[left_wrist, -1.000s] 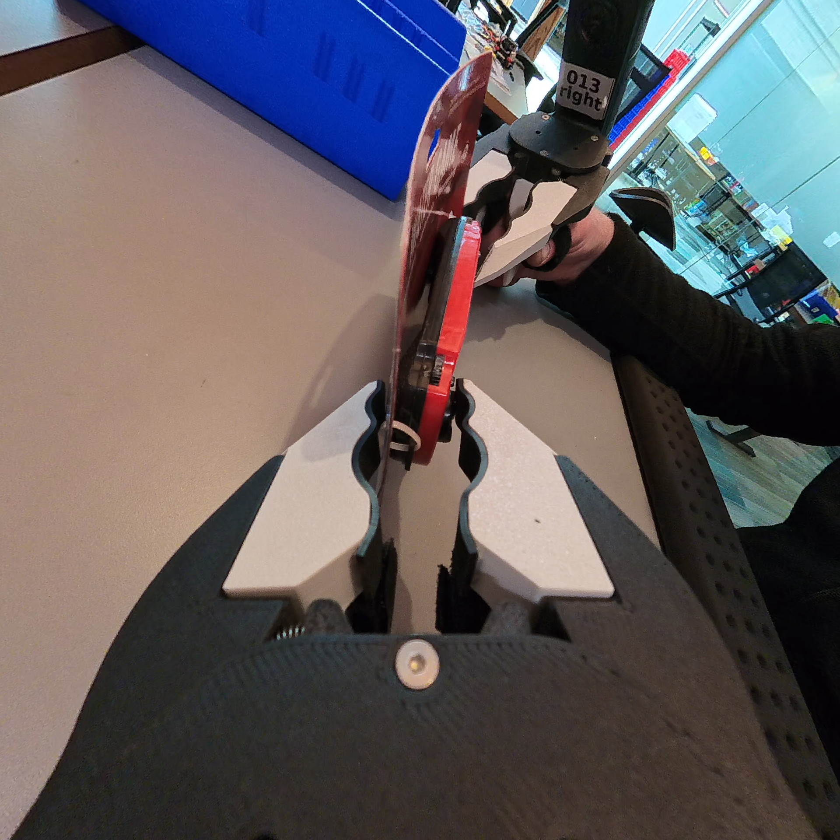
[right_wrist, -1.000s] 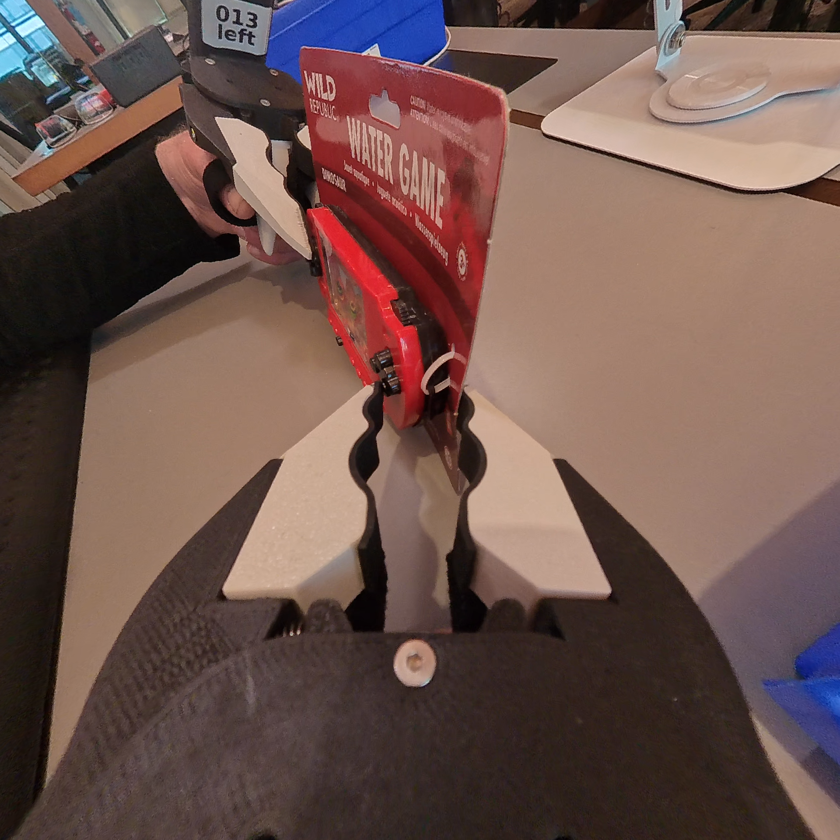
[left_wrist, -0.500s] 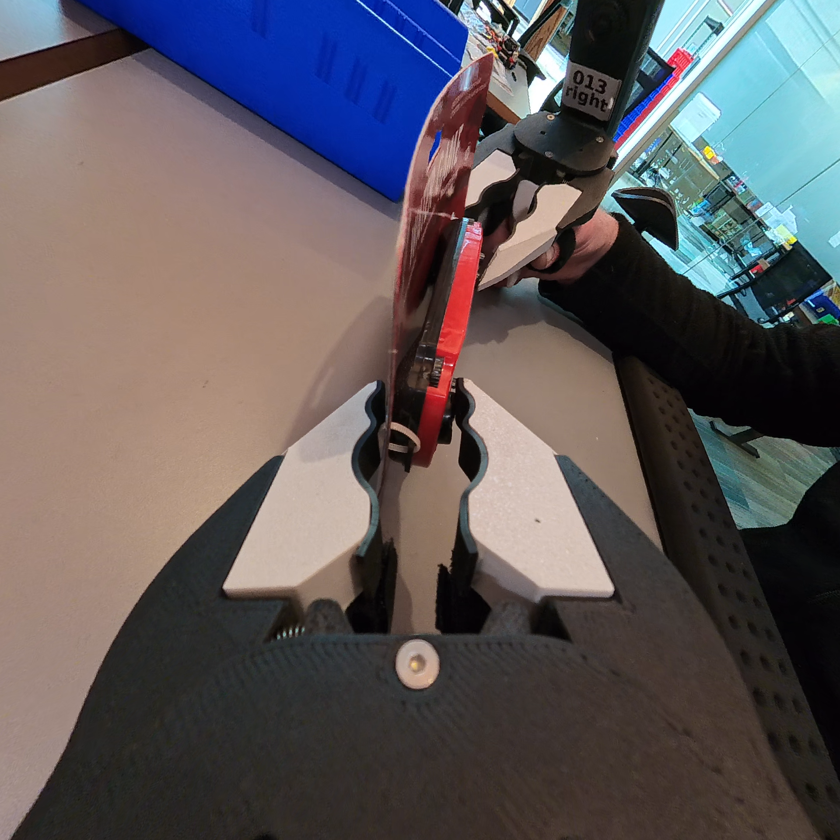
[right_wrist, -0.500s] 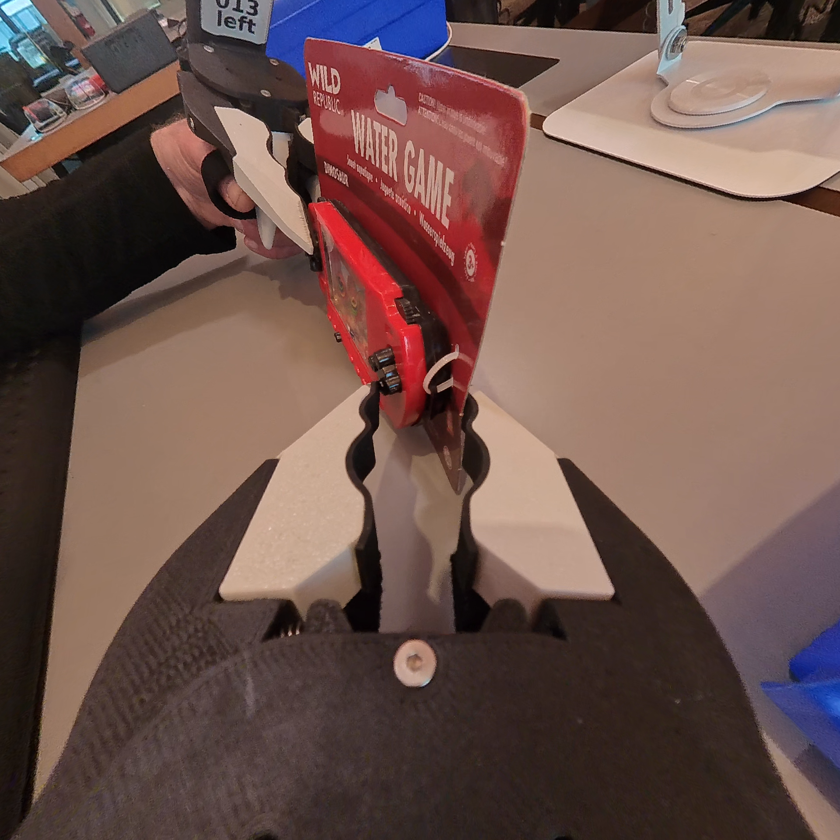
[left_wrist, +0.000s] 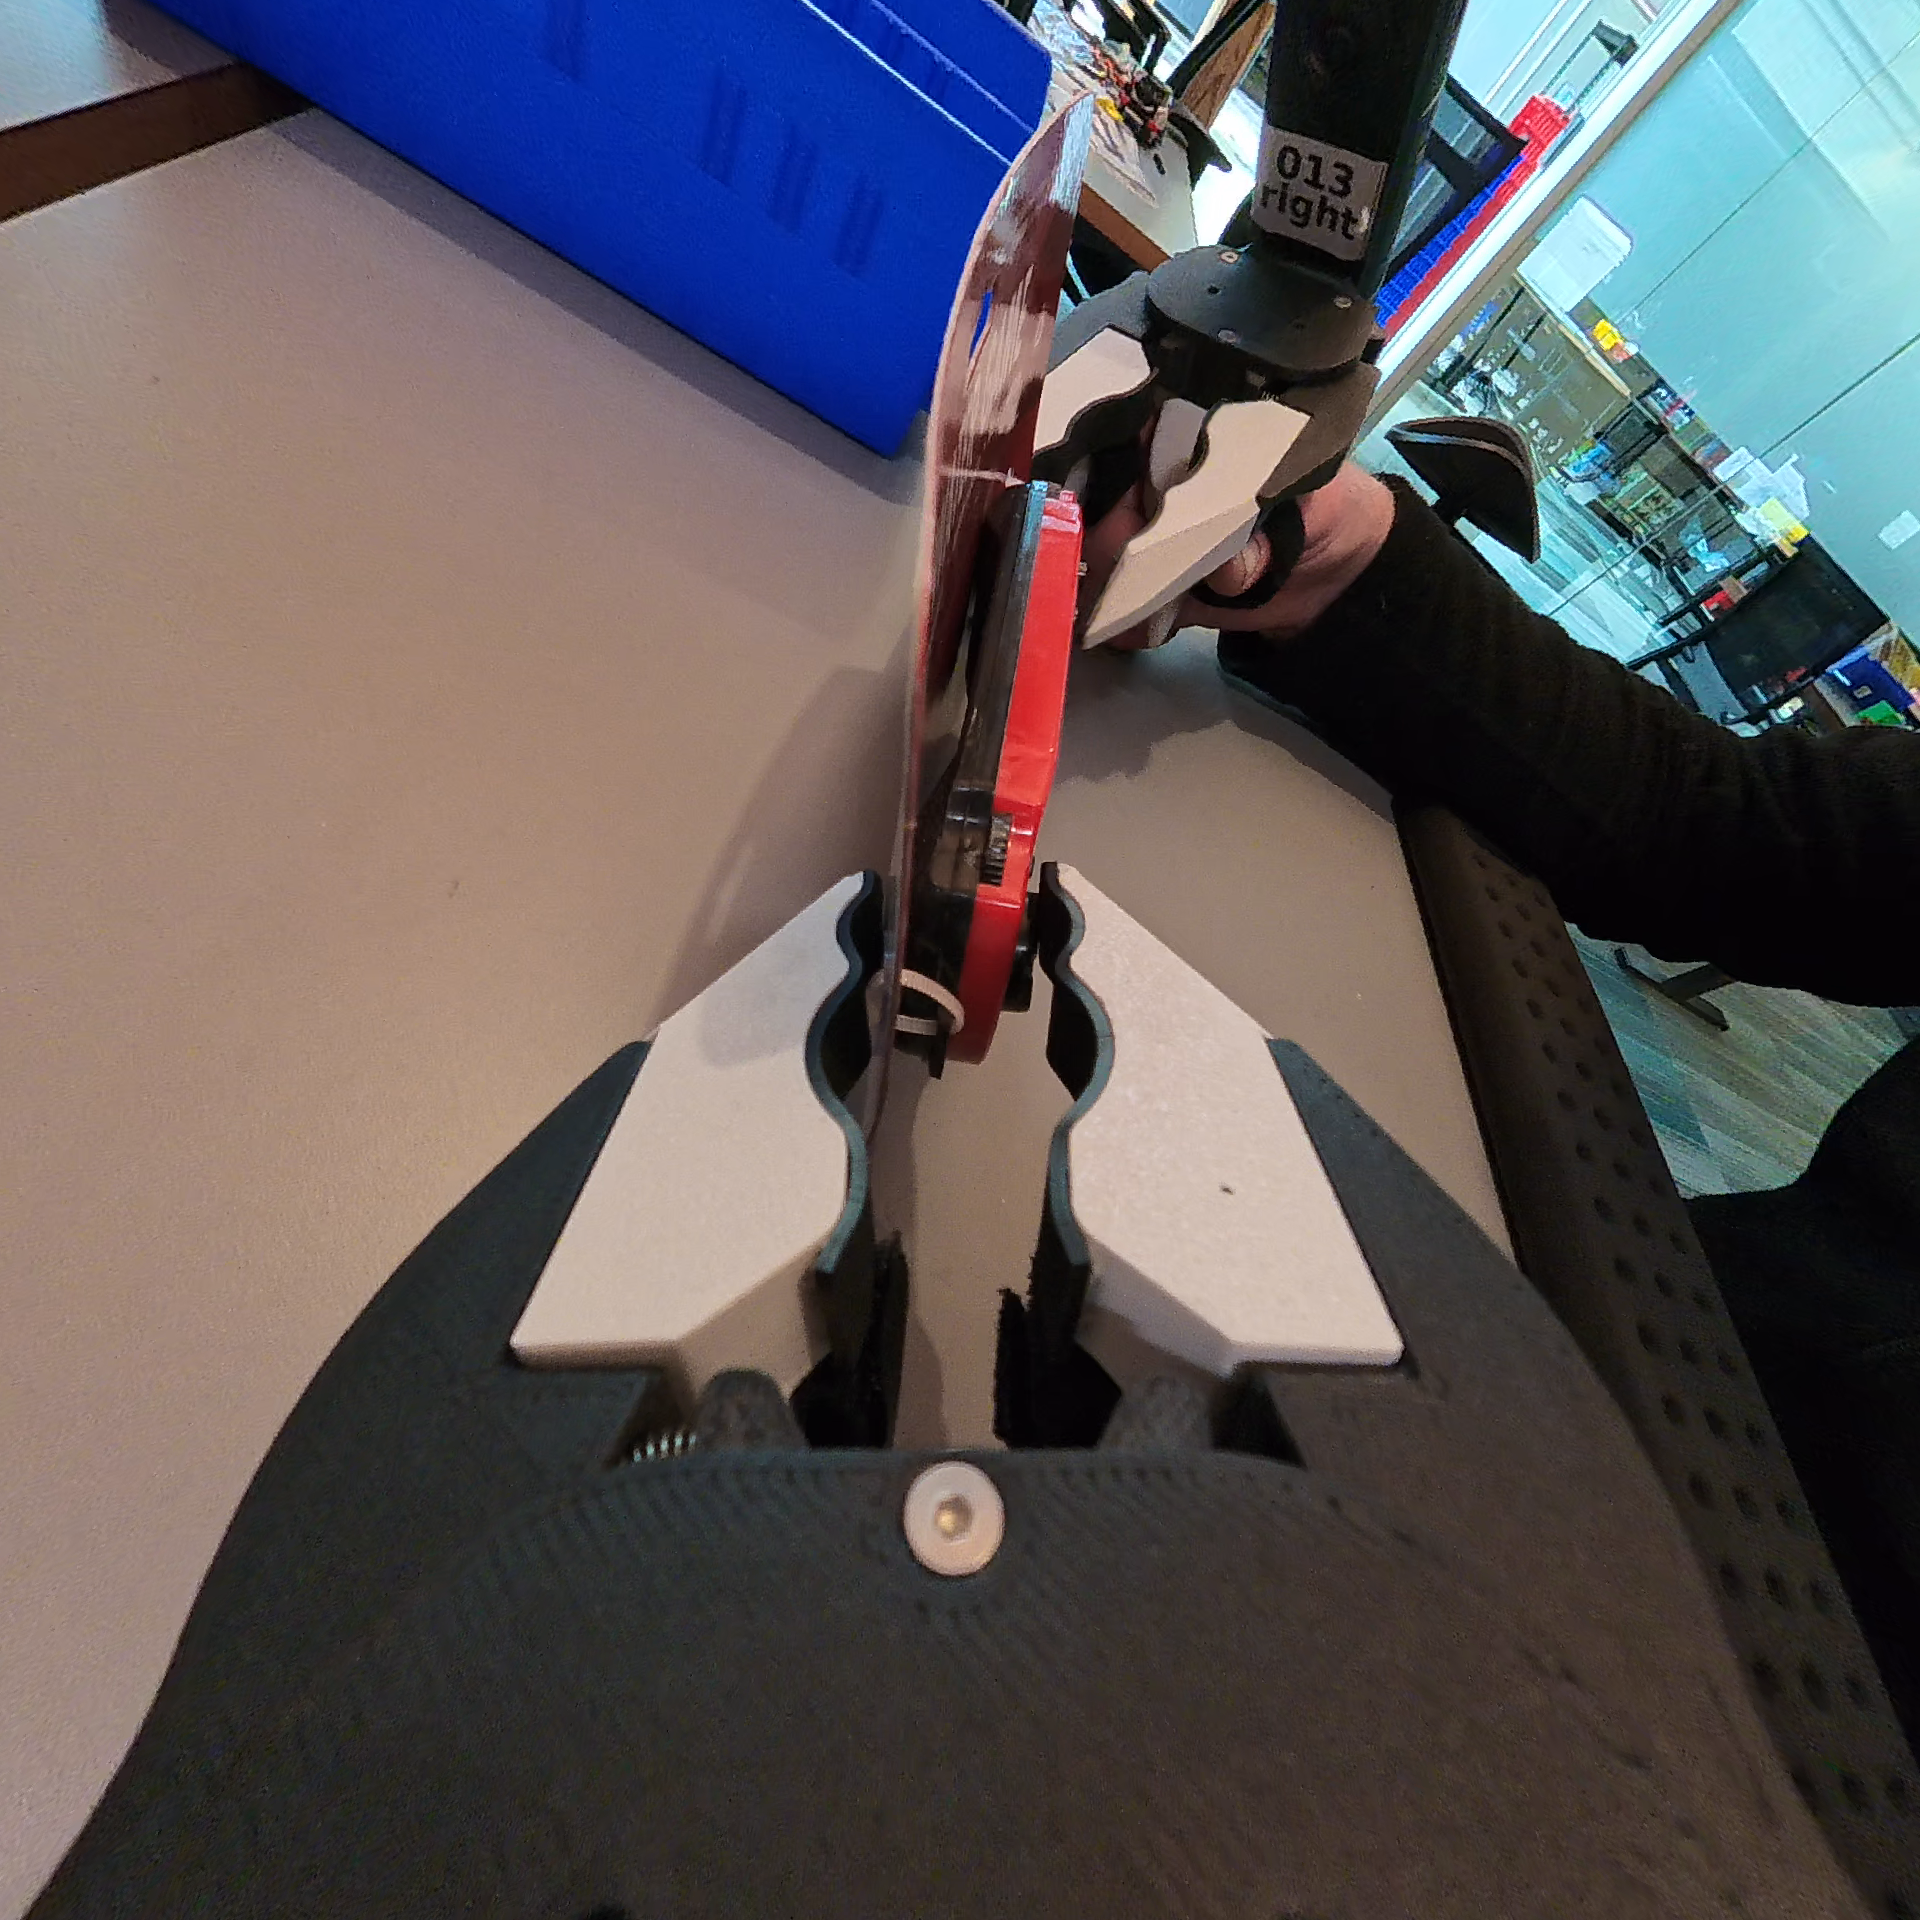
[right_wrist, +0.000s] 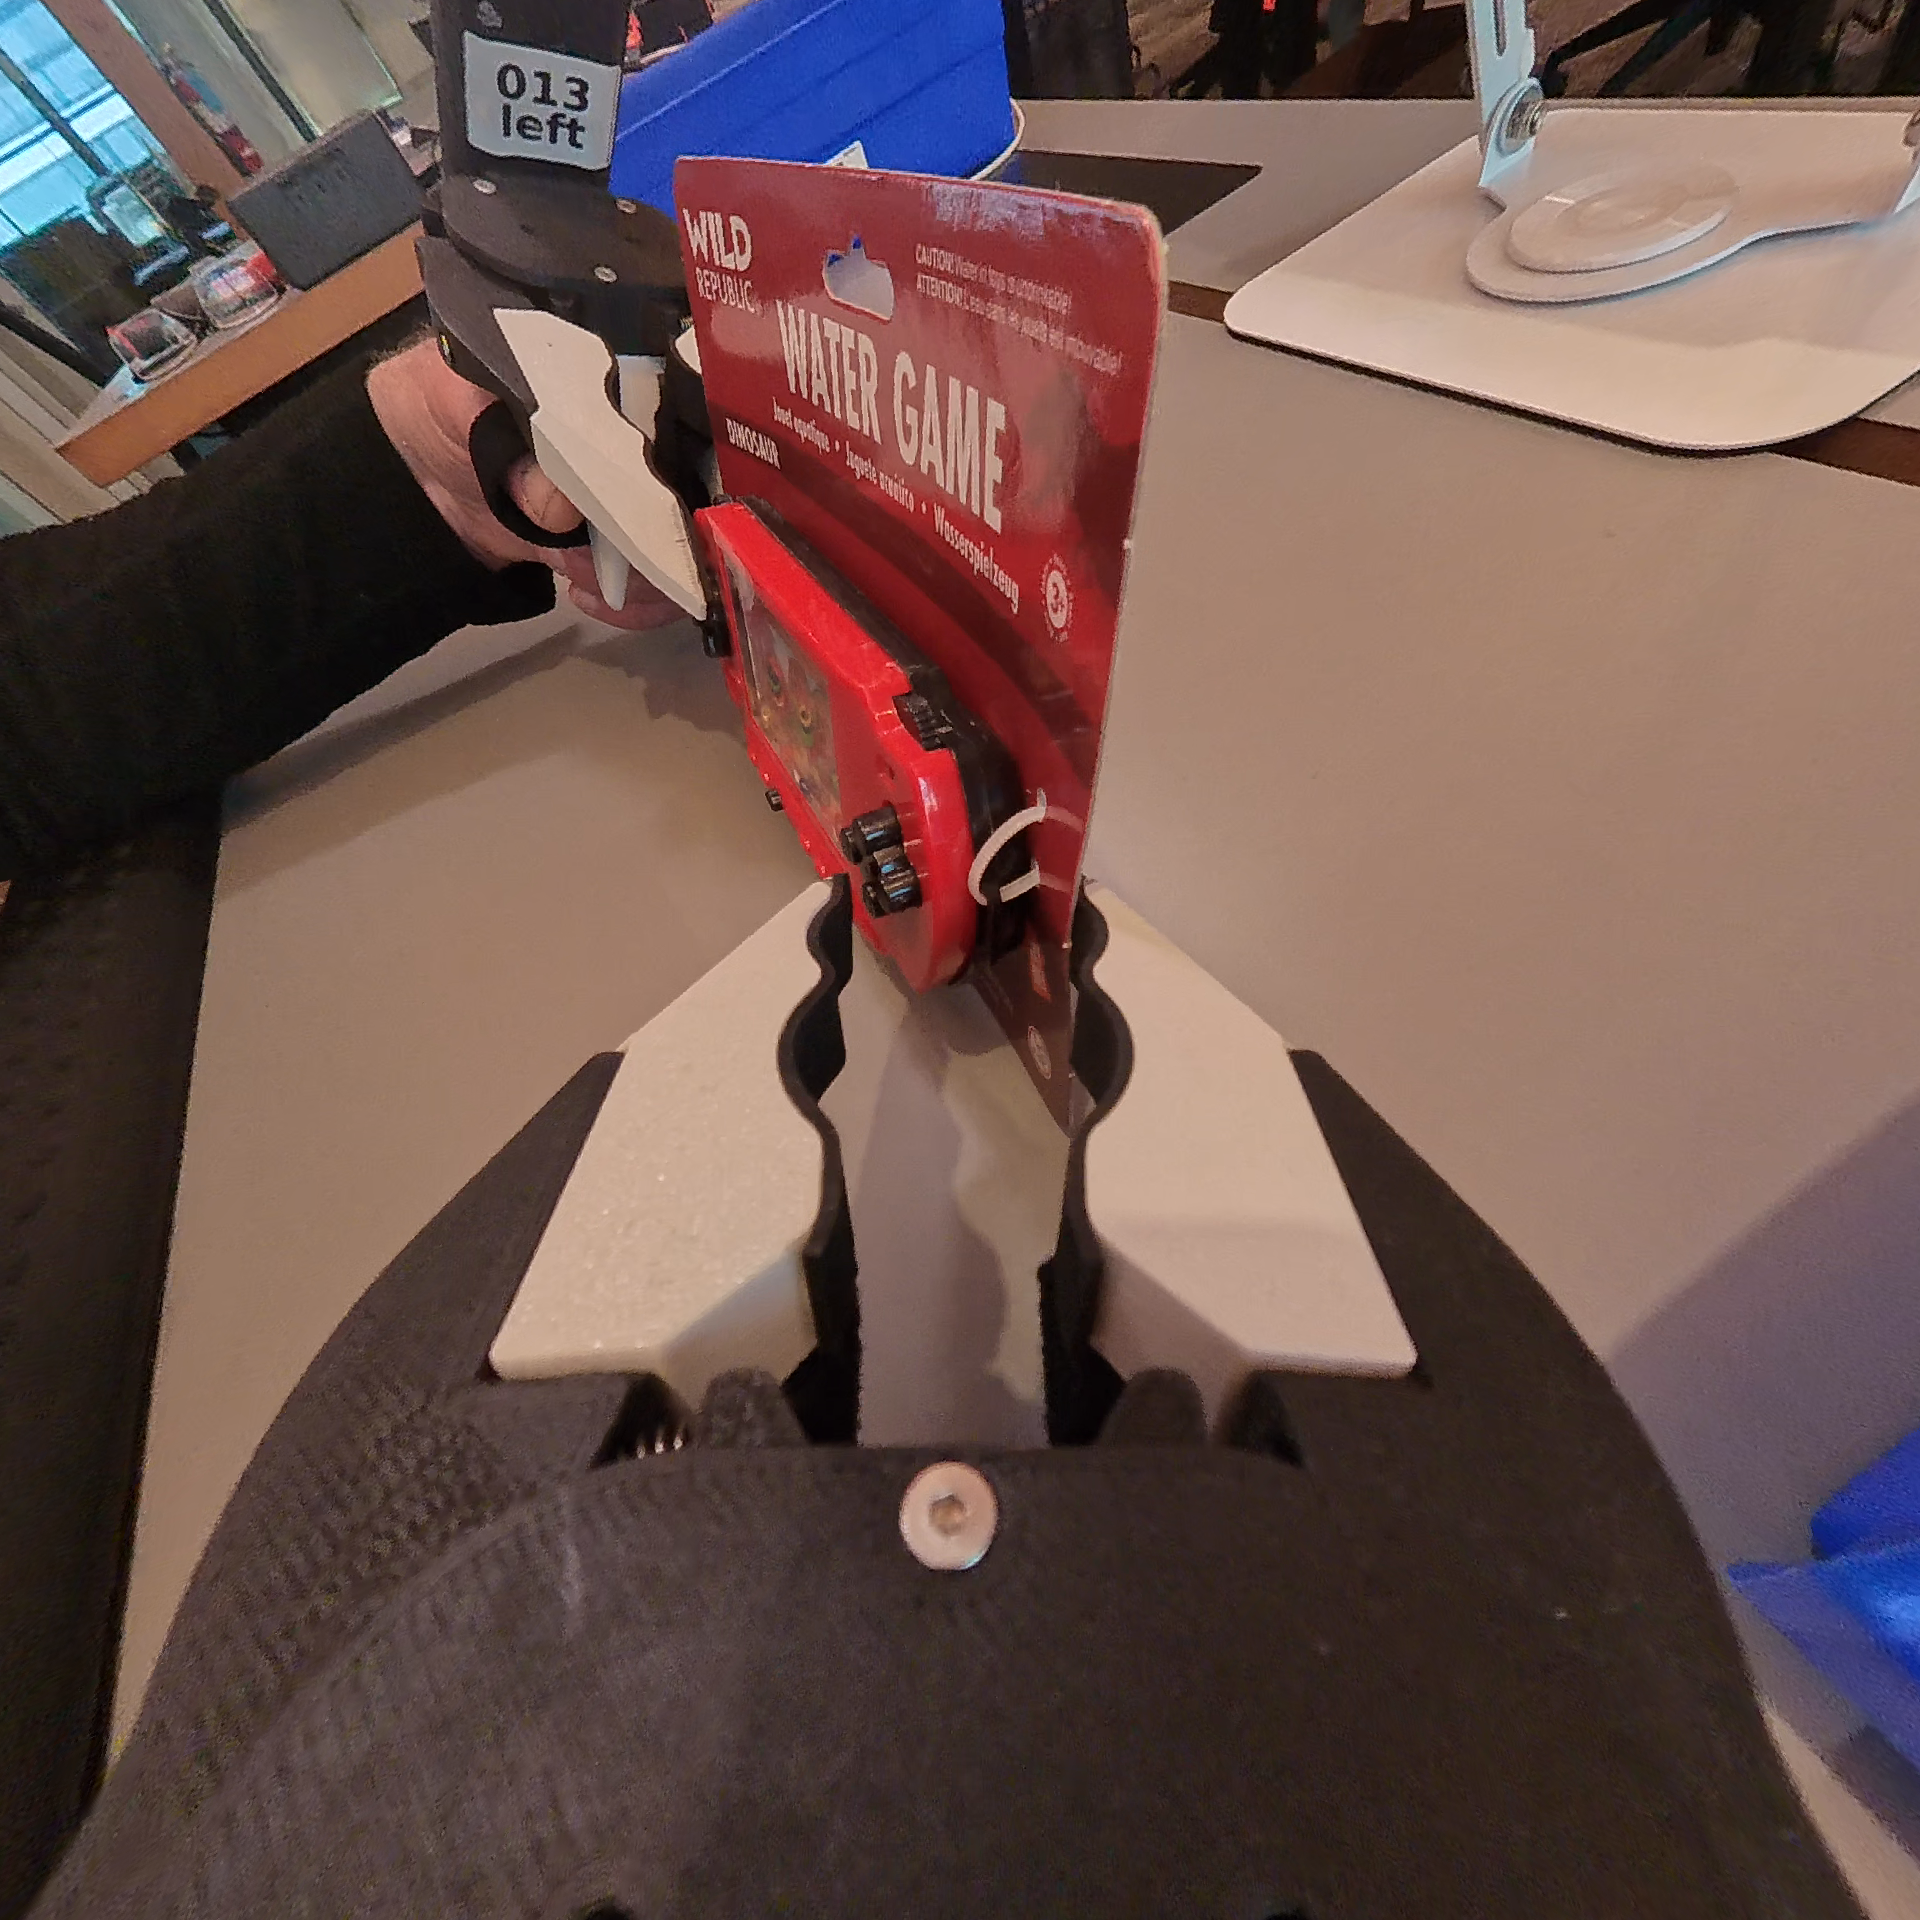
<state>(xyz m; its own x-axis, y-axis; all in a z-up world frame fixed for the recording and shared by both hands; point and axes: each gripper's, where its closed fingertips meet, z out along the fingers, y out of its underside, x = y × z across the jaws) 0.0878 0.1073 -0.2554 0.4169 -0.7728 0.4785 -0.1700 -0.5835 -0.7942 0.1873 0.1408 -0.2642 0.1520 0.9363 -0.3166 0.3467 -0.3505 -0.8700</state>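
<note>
A red handheld water game toy (left_wrist: 1029, 727) is tied to a dark red backing card (right_wrist: 935, 416) with a white zip tie. The package stands on edge just above the grey table (left_wrist: 364, 675). My left gripper (left_wrist: 956, 914) is shut on one end of it, card against the left finger. My right gripper (right_wrist: 956, 904) is shut on the other end, by the toy's black knobs. Each gripper shows at the far end in the other's view: the right one (left_wrist: 1081, 540) and the left one (right_wrist: 696, 488). A hand in a black sleeve holds each.
A blue plastic bin (left_wrist: 623, 156) stands at the back of the table. A white monitor stand base (right_wrist: 1610, 260) lies at the far right. A black perforated chair back (left_wrist: 1610, 1143) runs along the table's edge. A blue object (right_wrist: 1849, 1590) sits at the lower right.
Both grippers keep their hold on the package. The package has turned slightly, so the card's face shows a little more in the right wrist view. The right gripper has tilted a little.
</note>
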